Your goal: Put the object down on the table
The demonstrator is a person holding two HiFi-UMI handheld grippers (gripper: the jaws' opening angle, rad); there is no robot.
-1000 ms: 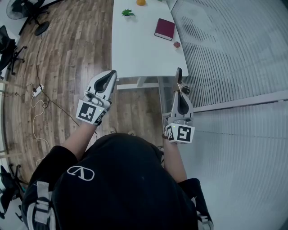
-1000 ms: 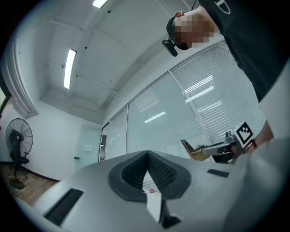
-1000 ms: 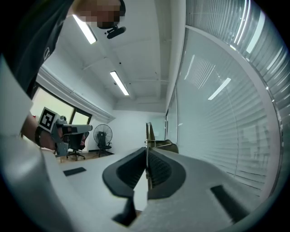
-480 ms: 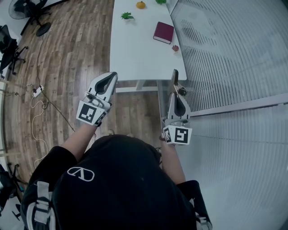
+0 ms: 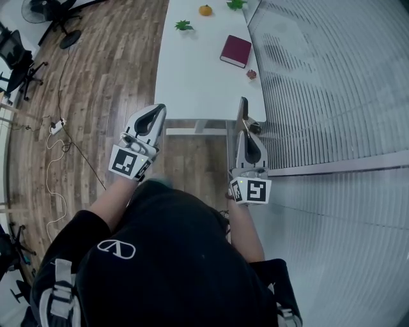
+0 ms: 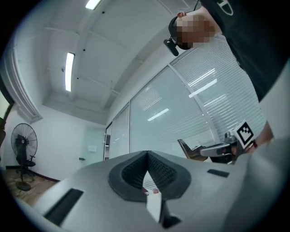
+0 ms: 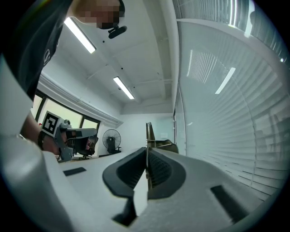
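Observation:
A thin dark-brown flat object (image 5: 243, 110) sticks up edge-on out of my right gripper (image 5: 246, 131), which is shut on it just off the near right corner of the white table (image 5: 192, 76). In the right gripper view the object (image 7: 149, 134) rises as a narrow upright strip from the closed pads (image 7: 154, 170). My left gripper (image 5: 154, 110) hovers off the table's near left corner, jaws together and nothing in them. The left gripper view shows its closed tips (image 6: 147, 155) and, beyond them, the brown object (image 6: 187, 148) in the other gripper.
On the table lie a maroon book (image 5: 235, 50), a small red thing (image 5: 251, 74), a green sprig (image 5: 184, 25) and an orange fruit (image 5: 205, 10). A glass wall with blinds (image 5: 319, 76) runs along the right. Wooden floor with cables (image 5: 57, 137) and a fan (image 5: 39, 9) lies to the left.
The right gripper with the brown object has drifted slightly left. The table and its things sit lower in the head view. The left gripper has barely moved.

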